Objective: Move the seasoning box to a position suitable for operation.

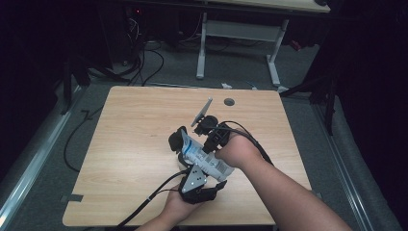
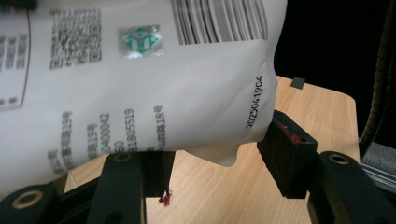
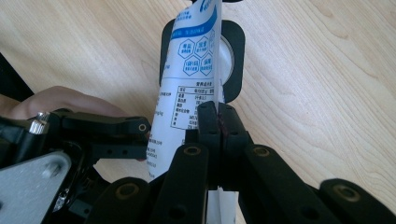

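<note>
A white pouch [image 1: 208, 161] with blue print hangs above the wooden table [image 1: 134, 125], held between both grippers. My right gripper [image 1: 197, 143] comes in from the right, and its jaws are pressed flat together on the pouch's thin edge [image 3: 212, 70]; in its own view the right gripper [image 3: 218, 121] looks down the pouch. My left gripper [image 1: 190, 159] reaches up from the near edge. In its own view the left gripper [image 2: 219, 163] has the pouch's barcode end [image 2: 140, 93] between its pads, which press on it. A black rounded block [image 3: 233, 56] with a pale round centre lies beneath the pouch.
A round cable hole [image 1: 229, 101] sits near the table's far edge. A grey tape patch [image 1: 72, 198] marks the near left corner. Behind the table stand a white desk frame [image 1: 202, 48] and cables [image 1: 149, 62] on the floor. Metal rails run along both sides.
</note>
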The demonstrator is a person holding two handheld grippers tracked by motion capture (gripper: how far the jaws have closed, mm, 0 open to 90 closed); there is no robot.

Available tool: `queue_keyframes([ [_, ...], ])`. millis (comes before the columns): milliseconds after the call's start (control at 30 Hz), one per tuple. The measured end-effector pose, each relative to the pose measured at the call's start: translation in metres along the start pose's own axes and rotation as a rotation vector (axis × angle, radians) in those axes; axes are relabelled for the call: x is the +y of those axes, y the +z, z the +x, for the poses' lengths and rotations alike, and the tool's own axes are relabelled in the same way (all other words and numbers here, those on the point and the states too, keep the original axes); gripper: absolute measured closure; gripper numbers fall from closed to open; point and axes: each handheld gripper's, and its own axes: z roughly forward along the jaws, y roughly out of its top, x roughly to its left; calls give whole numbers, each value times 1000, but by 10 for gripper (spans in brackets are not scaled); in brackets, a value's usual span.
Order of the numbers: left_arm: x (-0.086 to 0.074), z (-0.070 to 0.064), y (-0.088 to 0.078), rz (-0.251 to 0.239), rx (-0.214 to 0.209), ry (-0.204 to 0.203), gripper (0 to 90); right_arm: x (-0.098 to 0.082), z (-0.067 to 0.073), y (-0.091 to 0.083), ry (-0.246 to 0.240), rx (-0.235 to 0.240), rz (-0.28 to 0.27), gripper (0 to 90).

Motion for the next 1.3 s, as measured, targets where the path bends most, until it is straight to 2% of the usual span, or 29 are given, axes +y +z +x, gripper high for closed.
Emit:
queue_keyframes([
  [533, -9, -2, 4, 22, -13, -3, 482, -13, -3, -1, 23, -1, 2, 900],
  [967, -17, 4, 4, 50, -15, -29, 488, -15, -3, -2, 23, 6, 5, 900],
  [1300, -20, 5, 1, 51, -14, -24, 492, -18, -4, -3, 26, 11, -1, 900],
])
